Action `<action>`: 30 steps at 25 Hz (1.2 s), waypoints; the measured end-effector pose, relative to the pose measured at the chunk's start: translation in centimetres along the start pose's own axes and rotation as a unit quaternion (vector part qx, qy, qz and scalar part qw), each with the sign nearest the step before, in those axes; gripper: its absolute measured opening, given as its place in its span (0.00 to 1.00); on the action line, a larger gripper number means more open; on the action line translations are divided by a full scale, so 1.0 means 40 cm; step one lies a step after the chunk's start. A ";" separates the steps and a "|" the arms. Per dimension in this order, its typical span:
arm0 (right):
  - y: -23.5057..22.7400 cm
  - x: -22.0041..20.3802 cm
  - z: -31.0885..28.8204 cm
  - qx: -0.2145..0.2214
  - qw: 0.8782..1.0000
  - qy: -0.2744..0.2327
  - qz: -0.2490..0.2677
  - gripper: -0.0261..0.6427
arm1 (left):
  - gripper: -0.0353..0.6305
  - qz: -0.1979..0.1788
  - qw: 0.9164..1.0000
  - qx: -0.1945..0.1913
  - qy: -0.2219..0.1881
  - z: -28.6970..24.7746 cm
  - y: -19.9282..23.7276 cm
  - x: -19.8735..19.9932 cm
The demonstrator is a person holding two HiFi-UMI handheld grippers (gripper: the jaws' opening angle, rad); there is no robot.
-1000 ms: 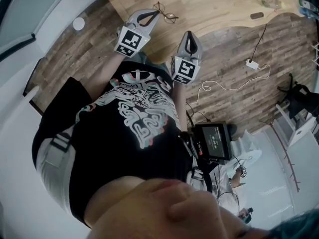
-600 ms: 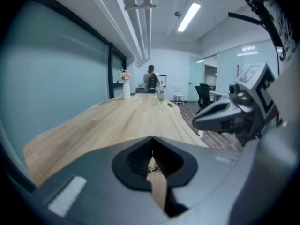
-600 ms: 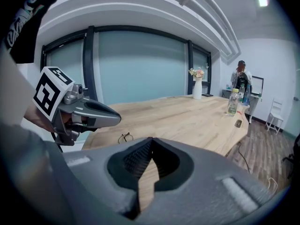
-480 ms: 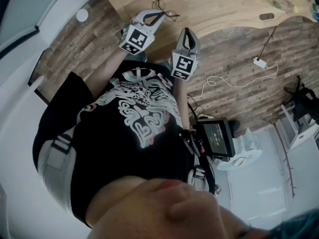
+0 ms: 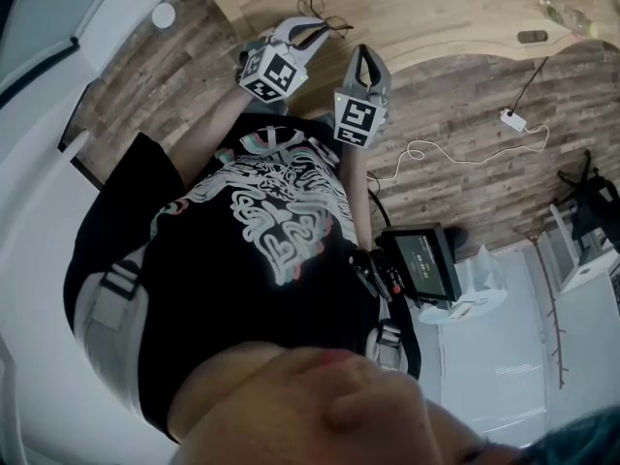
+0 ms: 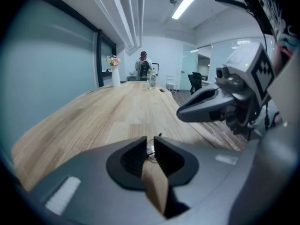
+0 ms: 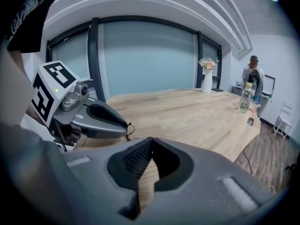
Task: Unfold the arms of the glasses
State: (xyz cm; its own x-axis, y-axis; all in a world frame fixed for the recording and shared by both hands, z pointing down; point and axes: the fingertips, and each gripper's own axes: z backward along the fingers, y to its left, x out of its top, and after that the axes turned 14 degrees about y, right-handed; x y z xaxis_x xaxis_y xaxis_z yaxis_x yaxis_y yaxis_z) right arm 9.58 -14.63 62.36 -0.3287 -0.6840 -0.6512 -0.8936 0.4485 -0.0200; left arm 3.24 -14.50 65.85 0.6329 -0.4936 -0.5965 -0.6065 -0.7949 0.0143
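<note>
Thin wire-framed glasses (image 5: 326, 23) lie on the light wooden table (image 5: 426, 8) near its front edge. My left gripper (image 5: 312, 33) has its tips right at the frame. Its jaws are all but shut and just starting to open. In the left gripper view a bit of wire and a nose pad of the glasses (image 6: 150, 150) show through the narrow slit between them, and nothing is gripped. My right gripper (image 5: 361, 54) hovers over the table edge, just right of the left gripper and apart from the glasses, shut with nothing in it.
A clear bottle (image 7: 243, 97) and a white vase with flowers (image 7: 207, 78) stand far down the table, where a person (image 7: 253, 76) stands. On the plank floor lie a white cable with an adapter (image 5: 512, 119) and a black screen unit (image 5: 423, 264).
Both grippers have dropped toward the table. The left one has closed in on the glasses, its tips now at the frame. The right one came down beside it.
</note>
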 end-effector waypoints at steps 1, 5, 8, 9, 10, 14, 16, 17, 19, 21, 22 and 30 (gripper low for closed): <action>0.005 -0.005 -0.003 0.002 1.000 0.004 0.003 0.04 | 0.07 -0.005 1.000 -0.006 0.005 -0.004 -0.010 -0.004; 0.017 -0.012 -0.004 0.005 1.000 0.007 0.009 0.04 | 0.08 -0.030 0.999 -0.011 0.025 -0.016 -0.035 -0.019; 0.019 -0.015 -0.008 0.004 1.000 0.007 0.012 0.04 | 0.08 -0.055 0.998 -0.014 0.037 -0.030 -0.046 -0.024; 0.020 -0.019 -0.009 0.005 1.000 0.008 0.012 0.04 | 0.08 -0.062 0.997 -0.016 0.040 -0.034 -0.050 -0.026; 0.021 -0.023 -0.010 0.005 1.000 0.010 0.011 0.04 | 0.08 -0.070 0.996 -0.019 0.043 -0.037 -0.054 -0.028; 0.025 -0.034 -0.012 0.007 1.000 0.017 0.007 0.04 | 0.10 -0.100 0.993 -0.017 0.065 -0.045 -0.057 -0.033; 0.028 -0.034 -0.014 0.009 1.000 0.017 0.007 0.04 | 0.10 -0.102 0.992 -0.011 0.073 -0.036 -0.050 -0.020; 0.028 -0.033 -0.015 0.009 1.000 0.017 0.007 0.04 | 0.10 -0.103 0.992 -0.009 0.075 -0.033 -0.047 -0.016; 0.027 -0.033 -0.015 0.008 1.000 0.017 0.008 0.04 | 0.10 -0.106 0.991 -0.005 0.079 -0.033 -0.045 -0.014; 0.026 -0.034 -0.016 0.008 1.000 0.017 0.008 0.04 | 0.10 -0.110 0.991 0.000 0.082 -0.037 -0.041 -0.013; 0.025 -0.033 -0.018 0.008 1.000 0.016 0.008 0.04 | 0.10 -0.112 0.990 0.004 0.084 -0.040 -0.038 -0.012; 0.031 -0.032 -0.015 0.008 1.000 0.016 0.006 0.04 | 0.10 -0.183 0.976 0.026 0.113 -0.062 -0.036 -0.035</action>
State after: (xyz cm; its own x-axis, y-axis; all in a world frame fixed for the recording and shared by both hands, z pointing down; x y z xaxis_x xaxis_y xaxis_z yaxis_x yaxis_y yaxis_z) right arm 8.73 -13.55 63.62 -0.3502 -0.6966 -0.6262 -0.8842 0.4665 -0.0245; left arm 4.43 -13.53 68.67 0.8982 -0.2503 -0.3614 -0.3403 -0.9163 -0.2112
